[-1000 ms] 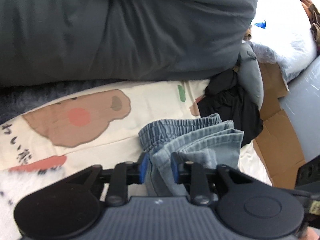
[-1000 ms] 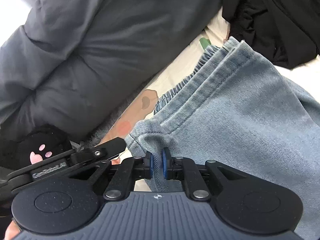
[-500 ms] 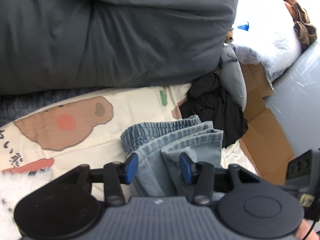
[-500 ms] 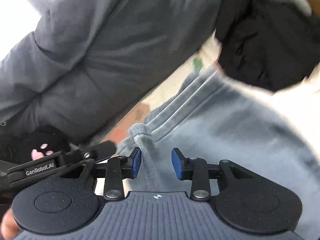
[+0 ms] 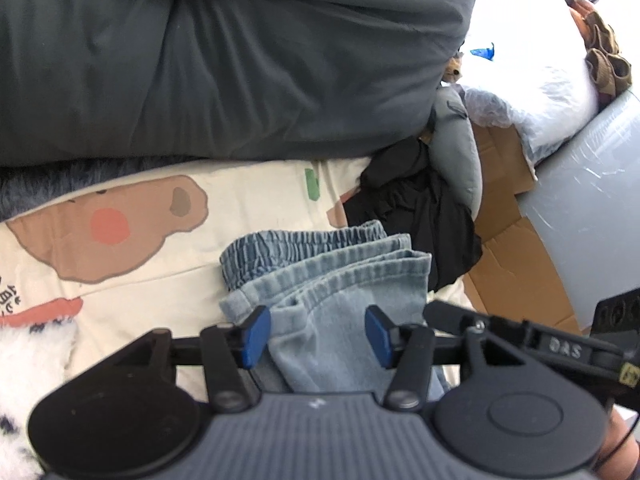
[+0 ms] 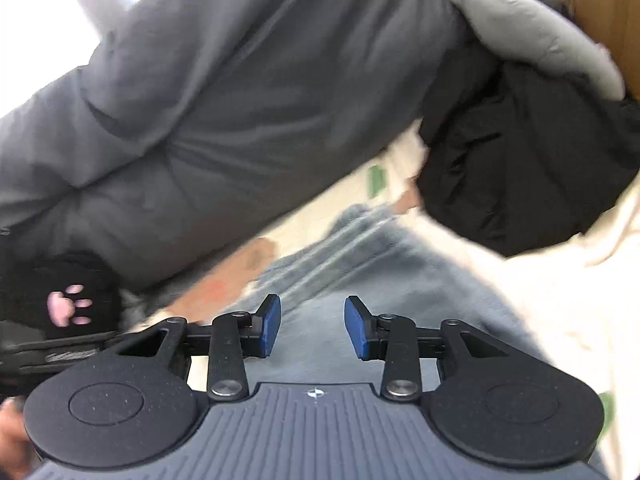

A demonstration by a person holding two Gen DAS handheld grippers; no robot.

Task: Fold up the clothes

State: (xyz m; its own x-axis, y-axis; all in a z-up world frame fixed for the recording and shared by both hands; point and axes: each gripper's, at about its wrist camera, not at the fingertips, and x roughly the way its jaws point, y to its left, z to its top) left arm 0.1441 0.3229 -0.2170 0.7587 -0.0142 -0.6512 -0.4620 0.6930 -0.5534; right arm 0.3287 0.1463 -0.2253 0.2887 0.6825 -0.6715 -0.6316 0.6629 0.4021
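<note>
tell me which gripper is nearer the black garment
Right. The right gripper sits on the side of the folded jeans where the black garment lies; the left gripper sits farther off.

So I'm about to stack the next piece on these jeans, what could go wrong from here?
The left hand-held gripper is opening with denim between its jaws; pulling back could drag the folded jeans open. The black garment touches their far edge and may get caught up in the stack.
</note>
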